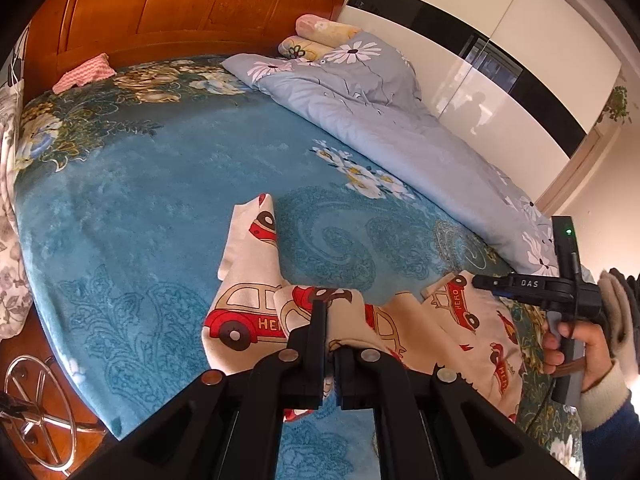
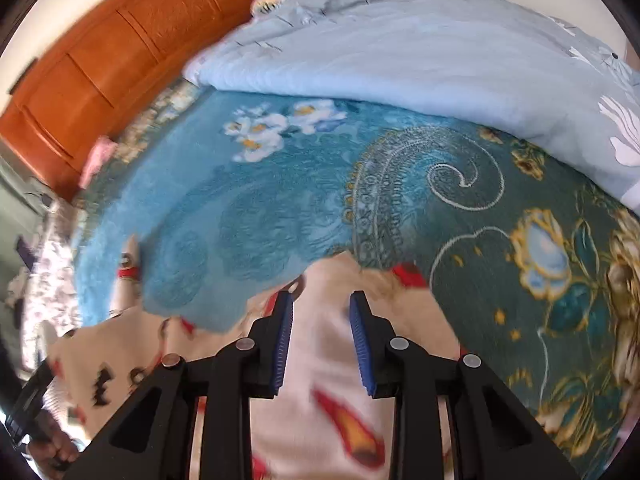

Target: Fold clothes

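Observation:
A cream garment printed with red cars [image 1: 256, 304] lies crumpled on the blue blanket [image 1: 160, 200] near the bed's front edge. My left gripper [image 1: 326, 320] is shut on a raised fold of the garment, which drapes over its fingers. To the right, a hand [image 1: 576, 344] holds my right gripper [image 1: 480, 280] low over the garment's right part. In the right wrist view, my right gripper [image 2: 320, 312] stands open, its blue pads [image 2: 284, 340] apart above the cream garment [image 2: 320, 368]. Nothing is pinched between them. This view is blurred.
A light blue quilt [image 1: 380, 120] with daisies lies along the bed's right side, with pillows [image 1: 320, 32] at its head. A pink cloth [image 1: 84, 74] rests by the wooden headboard [image 1: 180, 4]. A metal rack [image 1: 36, 408] stands on the floor at the left. White wardrobe doors [image 1: 520, 60] line the right.

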Demonstrator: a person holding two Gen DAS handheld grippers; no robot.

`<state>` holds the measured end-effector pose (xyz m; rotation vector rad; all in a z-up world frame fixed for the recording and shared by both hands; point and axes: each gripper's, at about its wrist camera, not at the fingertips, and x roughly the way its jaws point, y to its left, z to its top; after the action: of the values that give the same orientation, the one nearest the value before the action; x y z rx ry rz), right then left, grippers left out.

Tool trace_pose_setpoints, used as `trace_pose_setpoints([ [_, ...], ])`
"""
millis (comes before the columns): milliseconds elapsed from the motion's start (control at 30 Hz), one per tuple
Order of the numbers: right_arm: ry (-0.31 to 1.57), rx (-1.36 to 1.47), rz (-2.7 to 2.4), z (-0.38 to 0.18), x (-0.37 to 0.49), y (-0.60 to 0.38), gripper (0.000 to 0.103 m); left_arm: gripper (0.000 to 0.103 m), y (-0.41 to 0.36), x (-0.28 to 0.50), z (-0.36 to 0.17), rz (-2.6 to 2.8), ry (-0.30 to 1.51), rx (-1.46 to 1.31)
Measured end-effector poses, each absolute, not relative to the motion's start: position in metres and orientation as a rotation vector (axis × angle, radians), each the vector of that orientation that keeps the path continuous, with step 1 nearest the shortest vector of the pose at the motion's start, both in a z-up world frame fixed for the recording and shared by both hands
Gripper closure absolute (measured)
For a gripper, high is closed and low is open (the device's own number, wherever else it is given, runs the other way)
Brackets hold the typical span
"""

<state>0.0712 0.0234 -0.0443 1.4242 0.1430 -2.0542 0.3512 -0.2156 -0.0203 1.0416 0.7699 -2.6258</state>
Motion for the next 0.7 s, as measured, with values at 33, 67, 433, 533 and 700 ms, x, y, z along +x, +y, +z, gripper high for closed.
trace_pose_setpoints([
  [33, 0.141, 1.452, -2.041, -0.051, 0.069, 0.022, 0.073, 0.099, -0.216, 0.351, -0.021, -2.63, 0.766, 1.044],
  [67, 0.135, 1.467, -2.033, -0.055, 0.07, 0.021, 0.079, 0.099, -0.216, 0.35, -0.021, -2.635, 0.764, 1.048],
  [433, -0.038, 1.299, -2.178, 0.0, 0.076, 0.073, 0.1, 0.097, -0.234, 0.308, -0.01, -2.655, 0.697, 1.085],
  [533, -0.034, 1.206, -2.293, 0.03, 0.058, 0.083, 0.103, 0.098, -0.247, 0.267, 0.011, -2.662, 0.634, 1.091],
  [700, -0.073, 1.104, -2.347, 0.079, 0.027, 0.092, 0.103, 0.098, -0.251, 0.221, 0.053, -2.732, 0.603, 1.016],
])
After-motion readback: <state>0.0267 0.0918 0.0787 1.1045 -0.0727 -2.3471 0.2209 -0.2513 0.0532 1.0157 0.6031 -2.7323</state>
